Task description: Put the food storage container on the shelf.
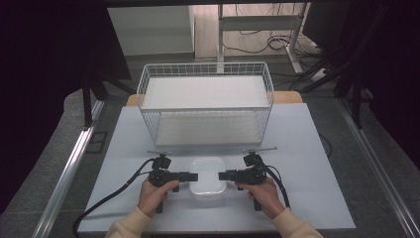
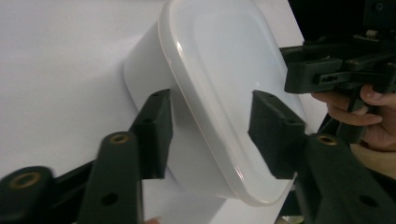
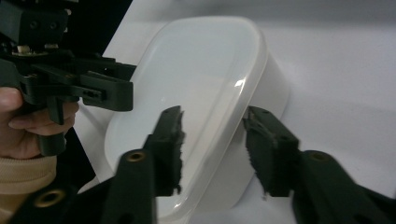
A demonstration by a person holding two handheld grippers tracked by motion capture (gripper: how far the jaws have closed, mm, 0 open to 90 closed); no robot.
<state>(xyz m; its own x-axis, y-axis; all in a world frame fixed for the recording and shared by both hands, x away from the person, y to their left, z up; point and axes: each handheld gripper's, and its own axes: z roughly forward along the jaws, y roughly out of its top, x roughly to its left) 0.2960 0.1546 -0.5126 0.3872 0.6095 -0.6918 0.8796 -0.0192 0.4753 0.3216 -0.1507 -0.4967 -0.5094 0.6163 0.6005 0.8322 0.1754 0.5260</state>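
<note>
Box (image 1: 207, 177) sat on the table (image 1: 307, 198) at the near centre, lid on, between the two grippers. Left gripper (image 1: 190, 176) stood at the box's 9 o'clock edge, right gripper (image 1: 224, 175) at its 3 o'clock edge. In the left gripper view, the jaws were apart and straddled the lid rim of the box (image 2: 219, 93), one jaw below the rim and one above, not yet clamped. In the right gripper view, the jaws were likewise apart on either side of the rim (image 3: 205, 93). Basket (image 1: 205, 101) stood at 12 o'clock from the box, well apart, with both shelves bare.

Progress, as judged: approach was complete on both sides. Grasp, lift and transfer (probably into the basket) remained.
</note>
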